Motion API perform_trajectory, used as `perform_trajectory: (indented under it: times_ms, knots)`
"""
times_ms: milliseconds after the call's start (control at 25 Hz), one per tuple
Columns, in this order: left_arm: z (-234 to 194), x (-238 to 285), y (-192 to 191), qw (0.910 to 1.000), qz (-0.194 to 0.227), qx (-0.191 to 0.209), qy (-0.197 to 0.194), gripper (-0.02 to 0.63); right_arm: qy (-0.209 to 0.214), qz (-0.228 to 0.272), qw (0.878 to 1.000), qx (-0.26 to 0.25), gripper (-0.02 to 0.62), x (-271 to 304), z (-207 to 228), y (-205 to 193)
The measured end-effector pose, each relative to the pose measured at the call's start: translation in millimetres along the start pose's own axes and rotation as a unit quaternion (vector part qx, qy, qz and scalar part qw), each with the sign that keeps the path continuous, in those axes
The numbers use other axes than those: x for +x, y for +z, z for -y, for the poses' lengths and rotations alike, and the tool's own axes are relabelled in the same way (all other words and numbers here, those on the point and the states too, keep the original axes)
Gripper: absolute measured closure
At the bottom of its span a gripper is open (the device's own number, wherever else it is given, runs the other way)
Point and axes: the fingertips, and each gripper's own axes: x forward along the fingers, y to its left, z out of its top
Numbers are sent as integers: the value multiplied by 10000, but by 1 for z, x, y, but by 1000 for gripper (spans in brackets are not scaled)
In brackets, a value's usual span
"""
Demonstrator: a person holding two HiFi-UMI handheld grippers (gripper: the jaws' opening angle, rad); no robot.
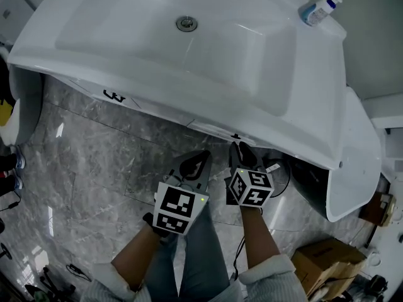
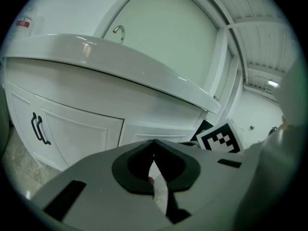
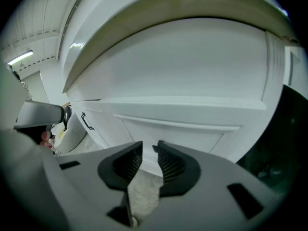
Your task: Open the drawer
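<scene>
The white vanity's drawer front [image 3: 179, 131], a framed panel under the basin, fills the right gripper view; I see no handle on it there. In the head view a small dark fitting [image 1: 236, 136] shows at the cabinet's edge under the basin rim. My right gripper [image 1: 241, 148] points at that spot, and its jaws [image 3: 149, 147] stand a little apart with nothing between them. My left gripper [image 1: 196, 162] hangs beside it to the left, lower over the floor. Its jaws [image 2: 154, 141] meet at the tips and hold nothing.
A cabinet door with a black handle [image 2: 39, 129] lies left of the drawer. The white basin [image 1: 126, 24] overhangs the cabinet, with a soap bottle [image 1: 320, 9] on its far right corner. A white fixture [image 1: 359, 162] and a cardboard box [image 1: 327, 257] stand to the right on the marble floor [image 1: 94, 175].
</scene>
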Motion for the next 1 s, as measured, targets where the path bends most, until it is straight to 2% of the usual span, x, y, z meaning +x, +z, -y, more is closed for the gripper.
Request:
perform_trajectory:
  times_ms: [400,800,1000]
  knots:
    - [-15,-4,-11,9998,-49,-83,152,589,-413,-336,9982,275,428,30,20,-8]
    - [-37,-15,-22,9989,-45,-269,375,589,-613,-647,9946,522,427,50,26,-13]
    - [-46,-18,-21,9984,-11,-361,444,589,-776,-717,9910,825,439,55,32,-17]
